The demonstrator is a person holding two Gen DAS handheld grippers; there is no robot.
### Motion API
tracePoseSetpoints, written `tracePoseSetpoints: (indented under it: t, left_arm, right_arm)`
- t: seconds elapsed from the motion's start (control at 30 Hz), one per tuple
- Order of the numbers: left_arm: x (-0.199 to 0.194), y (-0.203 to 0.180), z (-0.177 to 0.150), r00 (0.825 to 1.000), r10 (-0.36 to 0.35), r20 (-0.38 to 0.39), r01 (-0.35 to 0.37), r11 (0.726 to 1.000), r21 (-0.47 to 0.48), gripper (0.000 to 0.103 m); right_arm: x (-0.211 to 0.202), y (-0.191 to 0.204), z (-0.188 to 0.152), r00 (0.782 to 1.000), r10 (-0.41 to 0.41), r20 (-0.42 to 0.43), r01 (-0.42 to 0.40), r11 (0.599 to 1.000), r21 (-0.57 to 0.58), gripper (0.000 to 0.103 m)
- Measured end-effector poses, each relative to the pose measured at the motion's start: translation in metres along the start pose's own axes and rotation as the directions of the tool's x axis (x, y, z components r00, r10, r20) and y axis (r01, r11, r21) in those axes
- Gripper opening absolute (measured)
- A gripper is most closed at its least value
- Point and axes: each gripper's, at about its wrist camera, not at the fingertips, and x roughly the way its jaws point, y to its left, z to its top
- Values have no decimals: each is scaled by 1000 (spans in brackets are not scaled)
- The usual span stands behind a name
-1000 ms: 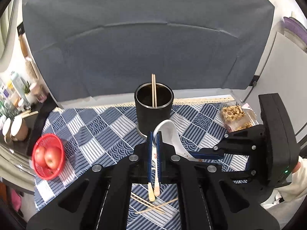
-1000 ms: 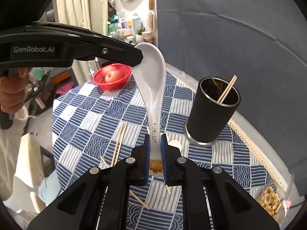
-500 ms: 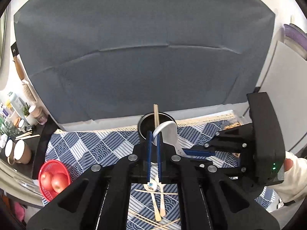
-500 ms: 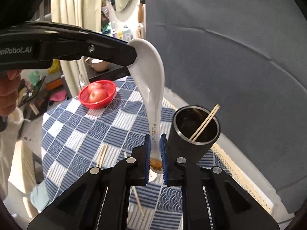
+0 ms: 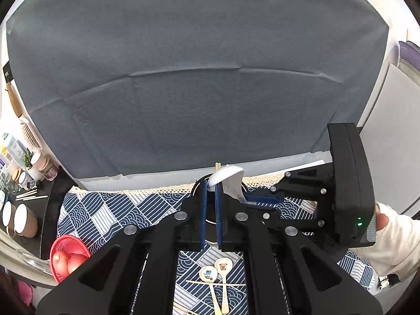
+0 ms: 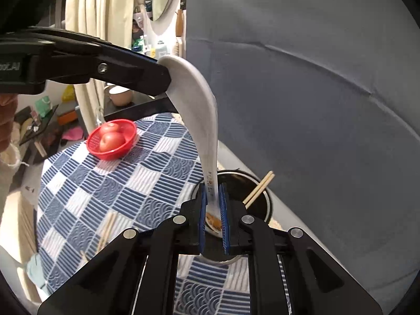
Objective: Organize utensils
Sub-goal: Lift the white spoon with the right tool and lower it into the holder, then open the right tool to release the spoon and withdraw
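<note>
A white ceramic spoon (image 6: 203, 110) is held at both ends above the black utensil holder (image 6: 258, 197). My right gripper (image 6: 212, 191) is shut on the spoon's handle. My left gripper (image 5: 211, 183) is shut on the spoon's bowl (image 5: 225, 176); it also shows from the side in the right wrist view (image 6: 157, 74). A pair of chopsticks (image 6: 258, 187) leans inside the holder. Two more spoons (image 5: 215, 275) and loose chopsticks (image 5: 215, 283) lie on the blue checked cloth (image 6: 118, 178) below.
A red basket with apples (image 6: 111, 139) stands on the cloth's left side. More chopsticks (image 6: 106, 231) lie on the cloth. A grey backdrop (image 5: 197, 78) hangs behind the table. A side shelf with cups and bottles (image 5: 18, 210) is at the left.
Both grippers have risen with the spoon between them and moved over the holder. The table and the holder now sit lower in both views.
</note>
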Motion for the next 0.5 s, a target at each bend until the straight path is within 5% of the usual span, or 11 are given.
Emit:
tracePoseSetpoints:
  t: [0.27,0.3,0.33,0.37,0.4,0.43,0.5]
  left_arm:
    - [21,4,7,1000,2,-28,-3,1000,-17,5]
    - [24,6,7,999,17,-30,-18,999,-30,13]
    - [26,9,6,999,27,-31,-28,999,-39,35]
    - [27,11,4,999,37,-26,-38,998,-51,61]
    - [26,15,0,999,46,-17,-47,997,-68,72]
    - [26,19,-3,999,52,-9,-53,995,-87,82]
    - [25,27,-12,998,61,-3,-61,990,-127,88]
  right_arm:
    - [21,-21,-5,999,29,-27,-28,998,57,7]
    - [24,-23,-7,999,30,-37,-28,997,71,10]
    - [26,-25,-11,998,29,-47,-25,996,83,13]
    - [26,-26,-15,998,28,-49,-23,996,89,25]
    - [25,-27,-19,998,23,-51,-18,995,97,47]
    - [23,-30,-25,999,9,-49,-3,994,113,54]
    - [19,-35,-33,999,-19,-45,26,988,155,86]
